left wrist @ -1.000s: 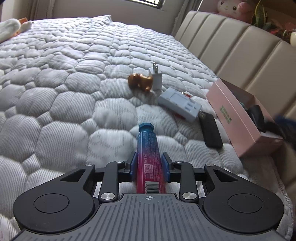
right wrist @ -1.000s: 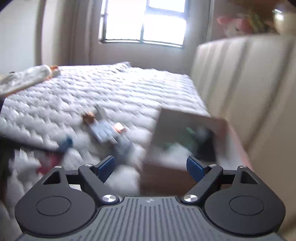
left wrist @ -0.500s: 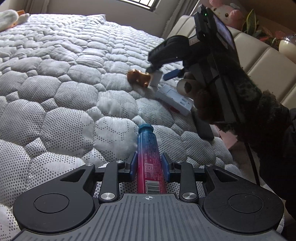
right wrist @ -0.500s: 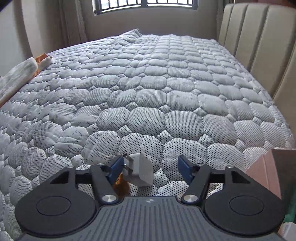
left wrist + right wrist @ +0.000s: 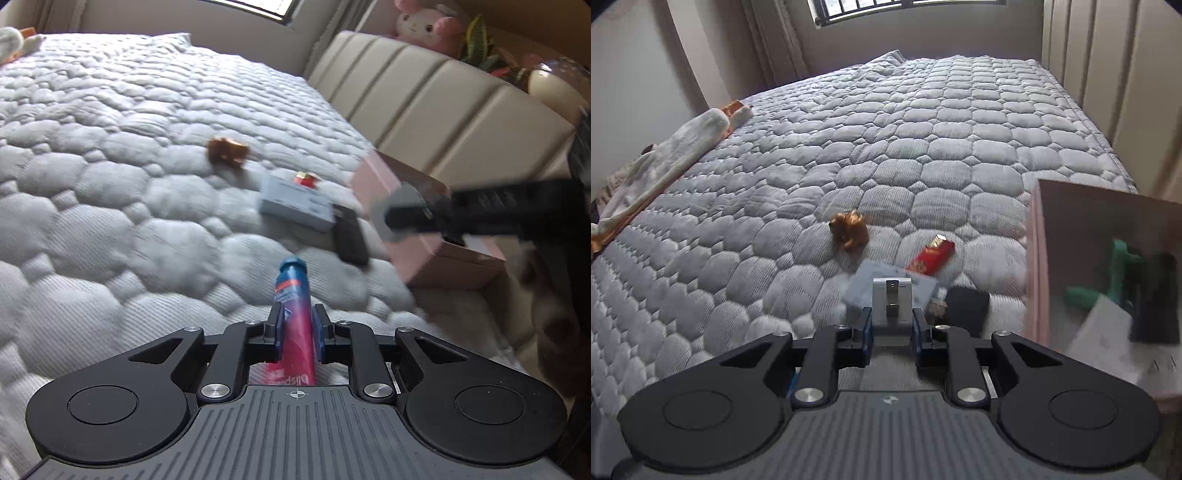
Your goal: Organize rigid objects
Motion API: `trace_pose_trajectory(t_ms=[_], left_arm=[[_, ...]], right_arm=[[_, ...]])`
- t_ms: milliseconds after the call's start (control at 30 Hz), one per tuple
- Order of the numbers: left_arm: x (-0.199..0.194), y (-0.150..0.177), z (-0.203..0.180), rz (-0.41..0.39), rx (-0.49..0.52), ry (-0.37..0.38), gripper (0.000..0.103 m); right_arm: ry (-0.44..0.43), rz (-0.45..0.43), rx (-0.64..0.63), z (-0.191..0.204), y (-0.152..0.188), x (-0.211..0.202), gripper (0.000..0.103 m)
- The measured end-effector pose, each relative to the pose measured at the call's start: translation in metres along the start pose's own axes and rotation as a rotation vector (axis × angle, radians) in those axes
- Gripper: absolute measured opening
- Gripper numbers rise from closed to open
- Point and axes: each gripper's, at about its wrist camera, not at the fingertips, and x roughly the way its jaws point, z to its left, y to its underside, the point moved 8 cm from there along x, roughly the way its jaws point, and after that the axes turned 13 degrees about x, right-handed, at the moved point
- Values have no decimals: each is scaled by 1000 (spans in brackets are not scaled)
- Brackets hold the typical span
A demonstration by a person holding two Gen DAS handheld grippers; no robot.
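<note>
The left gripper [image 5: 297,334] pinches a red-and-blue plastic tube with a blue cap [image 5: 293,295], its long axis running straight out along the fingers, cap pointing away over the grey quilted bed [image 5: 110,192]. The right gripper [image 5: 892,325] is clamped on a small white plug adapter [image 5: 892,301], metal prongs facing the camera. The relation that matters is to the open pink cardboard box [image 5: 1039,280]: it sits at the right edge of the bed, against the beige padded headboard [image 5: 424,103], close on the right of the right gripper and farther right and ahead of the left one, so I judge the right hand nearer for a drop. The right wrist view shows the box interior, with a green object [image 5: 1115,284], a dark one and a white sheet inside; the left view, blurred, shows only its outer wall. Left out on the bed are a brown figurine [image 5: 849,230], a red packet [image 5: 932,254], a pale blue-grey flat box [image 5: 295,203] and a black oblong case [image 5: 349,236]
</note>
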Motion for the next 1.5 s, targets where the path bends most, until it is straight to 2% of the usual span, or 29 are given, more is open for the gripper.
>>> trace_pose_trajectory(t_ms=[67, 167, 267, 333, 400, 467, 533, 567, 600, 667, 733, 833, 933, 1033, 1233, 1500], left_arm=[[3, 7, -17, 16, -2, 40, 15], [7, 16, -32, 36, 8, 24, 15], [2, 16, -39, 22, 26, -23, 15], [-7, 8, -39, -19, 77, -87, 16], [-12, -1, -38, -51, 149, -164, 16], [-5, -7, -35, -20, 230, -233, 18], [12, -4, -31, 74, 276, -243, 19], [17, -3, -30, 96, 289, -247, 24], [21, -2, -31, 101, 306, -251, 30], [29, -1, -33, 123, 328, -260, 37], [37, 1, -33, 140, 329, -269, 39], [49, 2, -31, 154, 320, -269, 41], [52, -3, -24, 148, 266, -234, 40], [51, -6, -19, 149, 243, -220, 33], [43, -5, -18, 128, 183, -214, 33], [25, 4, -37, 128, 182, -157, 33]], right_arm=[[-1, -16, 15, -21, 23, -30, 20], [50, -25, 48, -63, 58, -60, 20], [114, -27, 74, -102, 89, -73, 20], [155, -41, 80, -120, 106, -77, 21], [197, -82, 71, -134, 120, -83, 37], [211, -109, 71, -141, 131, -89, 59], [212, -128, 63, -145, 143, -93, 62], [216, -133, 51, -145, 148, -94, 63], [223, -142, 34, -143, 152, -94, 63], [239, -170, -7, -142, 159, -96, 69], [260, -200, -49, -139, 164, -99, 72], [290, -234, -114, -134, 170, -100, 73], [298, -261, -146, -131, 172, -106, 76], [283, -291, -135, -133, 171, -113, 81], [282, -299, -120, -142, 170, -117, 81], [279, -298, -101, -149, 169, -119, 83]])
